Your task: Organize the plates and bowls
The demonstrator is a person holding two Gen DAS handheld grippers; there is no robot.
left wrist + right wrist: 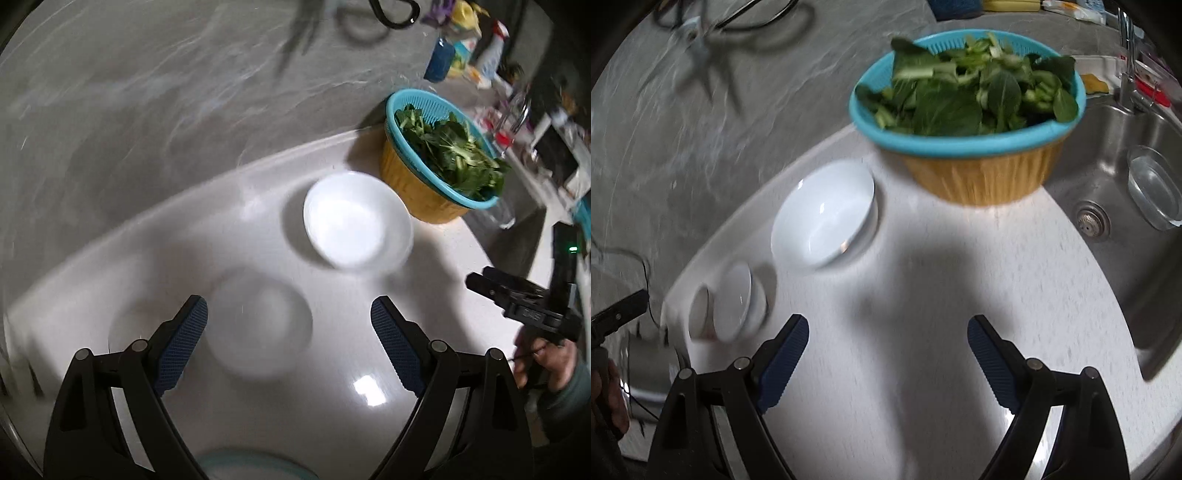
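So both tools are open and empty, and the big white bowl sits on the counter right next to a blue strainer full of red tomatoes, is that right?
Not quite: the blue strainer holds leafy greens, not red tomatoes, as the right wrist view shows. The rest stands: the left tool and right tool are open and empty, and the big white bowl sits on the counter next to the strainer.

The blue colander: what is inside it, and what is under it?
The blue colander is filled with green leafy vegetables. It sits in a yellow ribbed bowl on the white counter. The leaves hide the colander's bottom, so whatever lies beneath them cannot be seen.
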